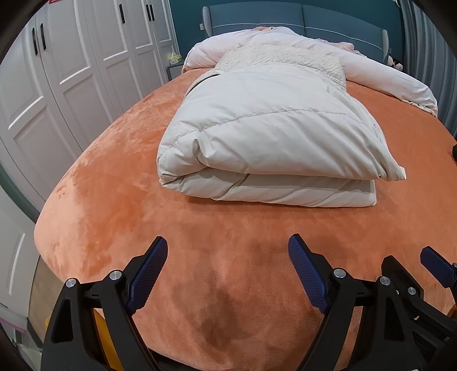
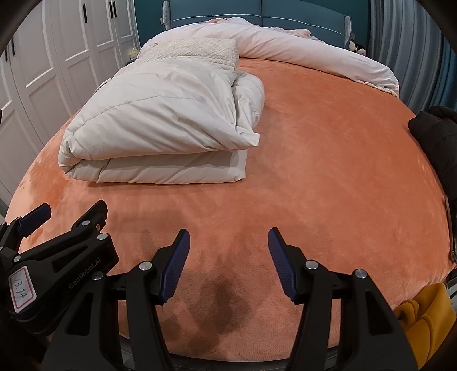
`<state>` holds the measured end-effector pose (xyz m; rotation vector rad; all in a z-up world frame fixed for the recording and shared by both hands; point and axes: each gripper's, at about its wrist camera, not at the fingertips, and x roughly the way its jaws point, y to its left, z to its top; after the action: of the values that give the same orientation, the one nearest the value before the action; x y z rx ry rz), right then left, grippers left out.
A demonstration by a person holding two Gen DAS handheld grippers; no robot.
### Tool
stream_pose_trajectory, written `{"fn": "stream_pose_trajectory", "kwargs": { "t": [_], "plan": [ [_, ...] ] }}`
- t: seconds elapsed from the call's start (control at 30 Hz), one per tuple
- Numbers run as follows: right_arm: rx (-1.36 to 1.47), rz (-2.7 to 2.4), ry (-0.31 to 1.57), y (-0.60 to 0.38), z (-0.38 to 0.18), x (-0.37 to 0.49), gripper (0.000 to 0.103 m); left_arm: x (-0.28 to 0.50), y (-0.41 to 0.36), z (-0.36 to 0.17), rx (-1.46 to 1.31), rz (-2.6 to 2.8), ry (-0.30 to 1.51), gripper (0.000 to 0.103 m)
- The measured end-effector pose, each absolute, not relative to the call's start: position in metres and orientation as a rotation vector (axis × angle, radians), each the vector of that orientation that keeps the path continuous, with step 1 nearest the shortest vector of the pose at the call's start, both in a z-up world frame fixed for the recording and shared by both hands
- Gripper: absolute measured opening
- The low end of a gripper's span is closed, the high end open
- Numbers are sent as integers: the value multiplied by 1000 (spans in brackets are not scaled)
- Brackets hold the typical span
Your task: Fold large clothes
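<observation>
While I am holding both tongs over the near edge of the bed [image 1: 94, 159], the folded coat [image 1: 265, 137] is lying past them toward the headboard [image 2: 257, 11], flat on the orange cover and well apart from either tool. My left tongs [image 1: 227, 256] are standing wide apart with nothing between the pads, only bare cover under them. My right tongs [image 2: 228, 251] are gaping about halfway and are also gripping nothing. The coat is looking done to me: two thick layers stacked, with one loose corner poking out on the side away from the wardrobe [image 1: 57, 71]. The risk I am seeing is that puffy top layer springing back and sliding off, since the filling is pushing up. Another dark garment [image 2: 434, 142] is waiting at the far side of the bed from the wardrobe; dragging it across could knock the stack.
</observation>
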<state>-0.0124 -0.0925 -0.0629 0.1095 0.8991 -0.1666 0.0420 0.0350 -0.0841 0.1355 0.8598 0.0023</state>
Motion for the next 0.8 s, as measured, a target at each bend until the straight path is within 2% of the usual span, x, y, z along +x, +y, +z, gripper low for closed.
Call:
{"fn": "stream_pose_trajectory", "kwargs": {
  "t": [0.8],
  "plan": [
    [109,-178,887,-90,-57,-15,55,42,35,-80,134,-3,858,78]
  ]
}}
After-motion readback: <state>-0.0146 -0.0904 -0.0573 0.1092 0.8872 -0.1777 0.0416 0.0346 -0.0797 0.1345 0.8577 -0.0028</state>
